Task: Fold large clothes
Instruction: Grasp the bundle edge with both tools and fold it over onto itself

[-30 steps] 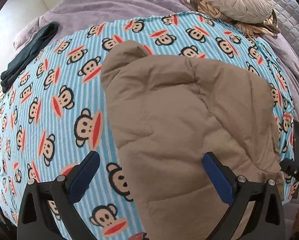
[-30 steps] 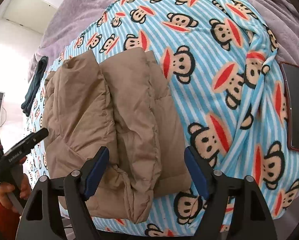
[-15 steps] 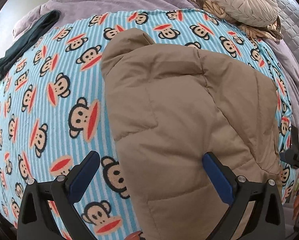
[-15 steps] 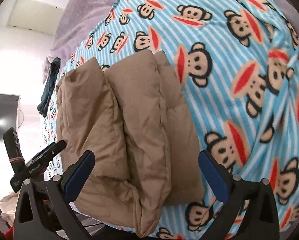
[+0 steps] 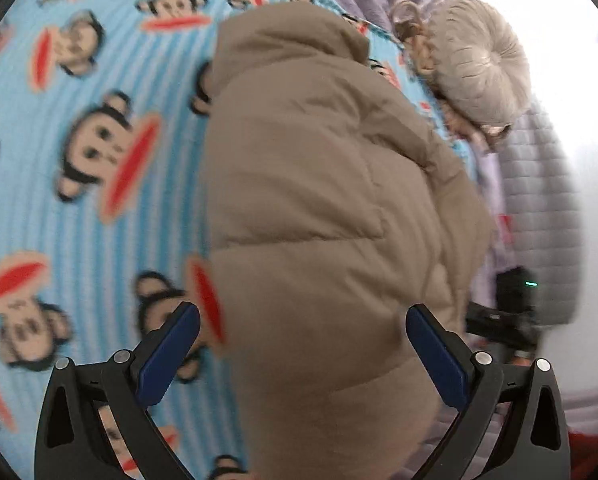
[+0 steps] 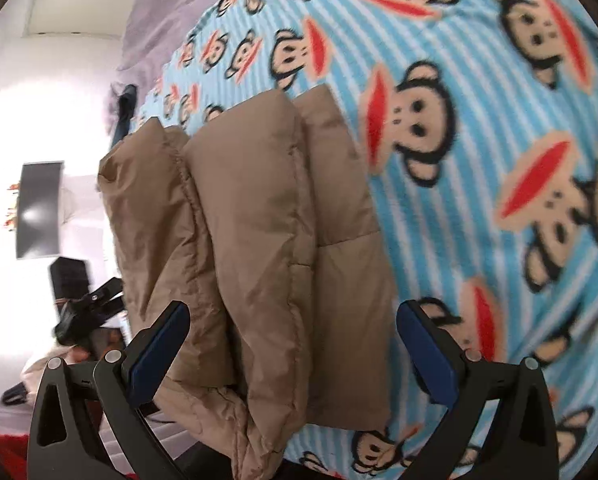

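Two hand-held grippers are in your hands, and both stand wide open with nothing between their blue pads. Your left hand-held gripper (image 5: 302,346) hovers over the near end of the folded tan puffer jacket (image 5: 323,208), its fingers spread either side of the padded bulk without pinching it. Your right hand-held gripper (image 6: 292,340) does the same at the jacket's (image 6: 251,248) other end, where you can see three thick folded layers stacked side by side and a loose edge hanging over the bed's rim. The jacket lies on a blue striped monkey-print blanket (image 5: 79,140), which covers most of the bed. Beyond the jacket in your left view, a round pleated cushion (image 5: 475,64) sits on a woven basket (image 5: 413,36), with a grey quilted cover (image 5: 539,200) beside it. In your right view, a dark garment (image 6: 125,112) lies at the blanket's (image 6: 479,100) far edge, and your left hand-held gripper (image 6: 87,312) shows as a dark shape just beside the jacket.
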Demonstrator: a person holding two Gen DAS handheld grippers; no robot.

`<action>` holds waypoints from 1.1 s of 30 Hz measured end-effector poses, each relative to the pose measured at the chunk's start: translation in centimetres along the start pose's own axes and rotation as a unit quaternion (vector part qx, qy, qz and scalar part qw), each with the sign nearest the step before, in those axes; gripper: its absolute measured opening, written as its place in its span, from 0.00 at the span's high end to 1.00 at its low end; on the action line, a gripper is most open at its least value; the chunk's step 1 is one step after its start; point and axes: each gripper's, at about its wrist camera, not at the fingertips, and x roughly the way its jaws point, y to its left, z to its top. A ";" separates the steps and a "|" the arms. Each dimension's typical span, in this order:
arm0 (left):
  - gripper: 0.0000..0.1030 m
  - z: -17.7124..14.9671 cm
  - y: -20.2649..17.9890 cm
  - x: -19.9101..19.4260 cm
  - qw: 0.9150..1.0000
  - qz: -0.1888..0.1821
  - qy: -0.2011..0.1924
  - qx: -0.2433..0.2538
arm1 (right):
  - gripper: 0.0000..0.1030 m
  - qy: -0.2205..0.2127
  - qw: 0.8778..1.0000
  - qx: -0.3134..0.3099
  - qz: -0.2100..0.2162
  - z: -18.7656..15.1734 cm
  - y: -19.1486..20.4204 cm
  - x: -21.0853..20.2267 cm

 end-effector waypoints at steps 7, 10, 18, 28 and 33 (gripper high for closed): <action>0.00 0.9 0.1 4.0 0.999 -0.027 0.021 0.010 | 0.00 0.041 0.998 0.002 0.055 2.4 -0.9 4.5; 0.00 1.0 0.5 4.9 0.999 -0.037 0.024 0.001 | 0.00 0.040 0.996 0.014 0.076 3.2 -1.4 5.6; 0.03 1.3 -0.3 6.7 0.998 -0.061 0.025 -0.015 | 0.03 0.029 0.992 0.077 0.097 3.1 -2.4 7.1; 0.23 3.3 -1.6 0.3 0.993 -0.113 -0.008 0.039 | 0.35 -0.004 0.987 0.067 0.149 0.7 2.1 5.9; 0.23 6.7 -0.3 -5.3 0.991 -0.110 -0.036 0.068 | 0.35 -0.028 0.983 0.046 0.173 0.7 7.5 7.5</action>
